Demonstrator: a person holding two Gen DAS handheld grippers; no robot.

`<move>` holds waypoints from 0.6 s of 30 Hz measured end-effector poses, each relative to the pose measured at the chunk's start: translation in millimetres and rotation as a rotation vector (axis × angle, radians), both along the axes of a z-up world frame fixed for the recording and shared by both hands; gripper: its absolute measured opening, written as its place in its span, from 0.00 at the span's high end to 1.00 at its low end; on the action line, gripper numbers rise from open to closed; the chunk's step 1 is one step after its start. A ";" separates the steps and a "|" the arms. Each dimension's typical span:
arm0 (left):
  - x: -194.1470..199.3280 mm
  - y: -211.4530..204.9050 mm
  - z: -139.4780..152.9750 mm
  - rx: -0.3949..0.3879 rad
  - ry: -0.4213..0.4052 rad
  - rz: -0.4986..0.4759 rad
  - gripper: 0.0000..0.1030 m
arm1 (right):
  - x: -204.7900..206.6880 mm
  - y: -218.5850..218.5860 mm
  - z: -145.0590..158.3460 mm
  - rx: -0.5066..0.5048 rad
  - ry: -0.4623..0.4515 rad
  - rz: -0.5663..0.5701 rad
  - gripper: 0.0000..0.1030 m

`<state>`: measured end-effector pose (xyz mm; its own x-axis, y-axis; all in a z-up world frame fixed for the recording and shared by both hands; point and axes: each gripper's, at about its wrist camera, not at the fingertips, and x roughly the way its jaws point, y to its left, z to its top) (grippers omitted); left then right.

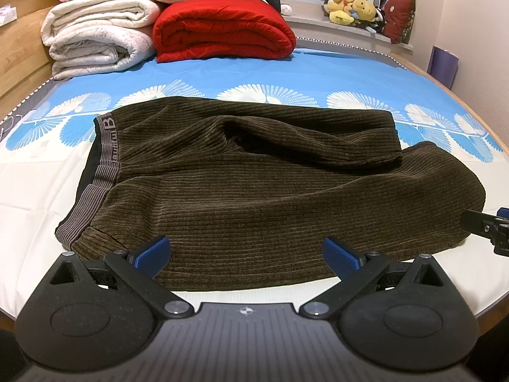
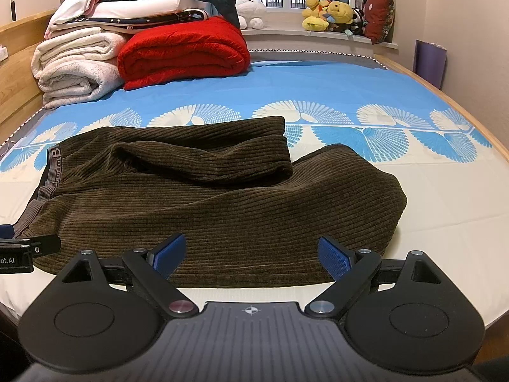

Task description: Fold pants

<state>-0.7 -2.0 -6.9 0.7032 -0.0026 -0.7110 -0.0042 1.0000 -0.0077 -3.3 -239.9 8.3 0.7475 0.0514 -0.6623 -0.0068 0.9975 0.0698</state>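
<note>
Brown corduroy pants (image 1: pixel 254 191) lie folded on the bed, with the grey waistband (image 1: pixel 105 156) at the left and a leg end doubled back on top. They also show in the right wrist view (image 2: pixel 222 203). My left gripper (image 1: pixel 246 253) is open and empty, its blue pads (image 1: pixel 152 254) over the pants' near edge. My right gripper (image 2: pixel 251 254) is open and empty over the same near edge, further right. Its tip shows at the right of the left wrist view (image 1: pixel 486 226).
A red folded blanket (image 1: pixel 222 28) and stacked white blankets (image 1: pixel 98 35) lie at the far left of the bed. Plush toys (image 1: pixel 353 9) sit on the window sill. The blue and white sheet (image 1: pixel 318 73) stretches beyond the pants. A wooden bed frame (image 1: pixel 19 60) runs along the left.
</note>
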 end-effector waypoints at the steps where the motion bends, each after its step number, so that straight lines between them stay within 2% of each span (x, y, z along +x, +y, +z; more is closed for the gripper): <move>1: 0.0 0.1 0.0 -0.001 -0.001 0.000 0.01 | 0.0 -0.1 0.1 -0.001 0.000 0.000 0.12; 15: 1.2 -1.4 -1.0 0.003 0.006 -0.007 0.01 | 0.0 -2.3 -5.7 -0.001 0.001 -0.011 0.12; 16: 1.8 -0.9 -1.1 0.002 0.010 -0.006 0.01 | 1.1 -0.9 -3.5 0.000 -0.032 -0.011 0.12; 18: 2.4 -0.2 -0.5 -0.001 0.017 -0.005 0.01 | 1.0 -0.8 -3.9 0.000 -0.032 -0.012 0.12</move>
